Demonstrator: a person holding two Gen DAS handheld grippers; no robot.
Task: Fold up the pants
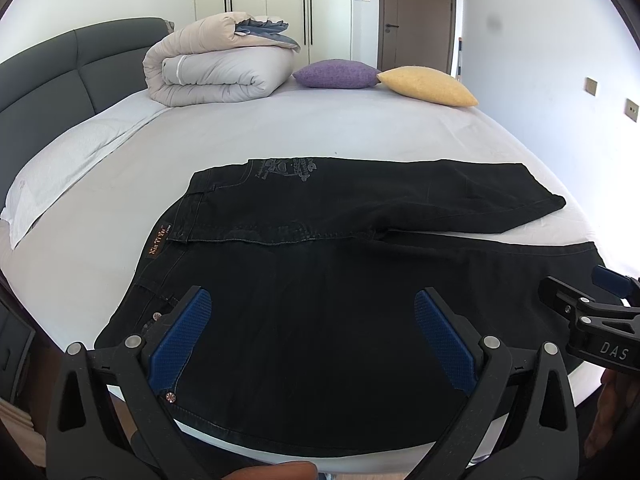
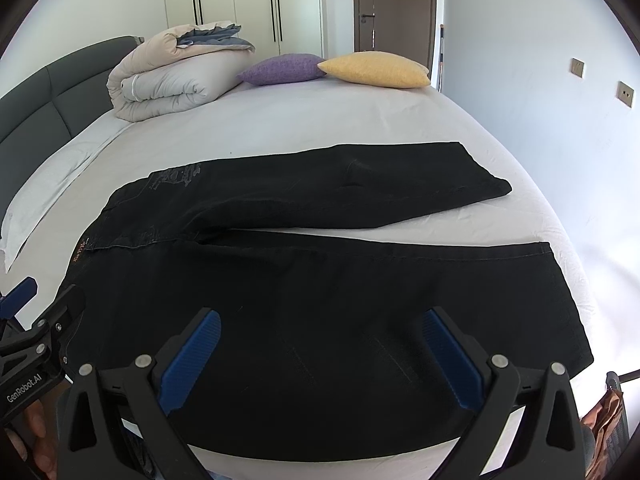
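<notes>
Black pants [image 1: 320,280] lie flat on the white bed [image 1: 280,132], waistband to the left, both legs running right and spread apart. My left gripper [image 1: 312,300] is open, blue pads wide apart, over the near hip area by the waistband. My right gripper [image 2: 320,320] is open over the near leg of the pants [image 2: 340,292]. Each gripper shows at the edge of the other's view: the right one in the left wrist view [image 1: 592,320], the left one in the right wrist view [image 2: 36,332]. Neither holds cloth.
A rolled duvet [image 1: 216,68], a purple cushion [image 1: 336,74] and a yellow cushion [image 1: 428,86] sit at the far side of the bed. A grey headboard [image 1: 52,80] is at left. A pillow [image 1: 60,168] lies by it. Wardrobe and door stand behind.
</notes>
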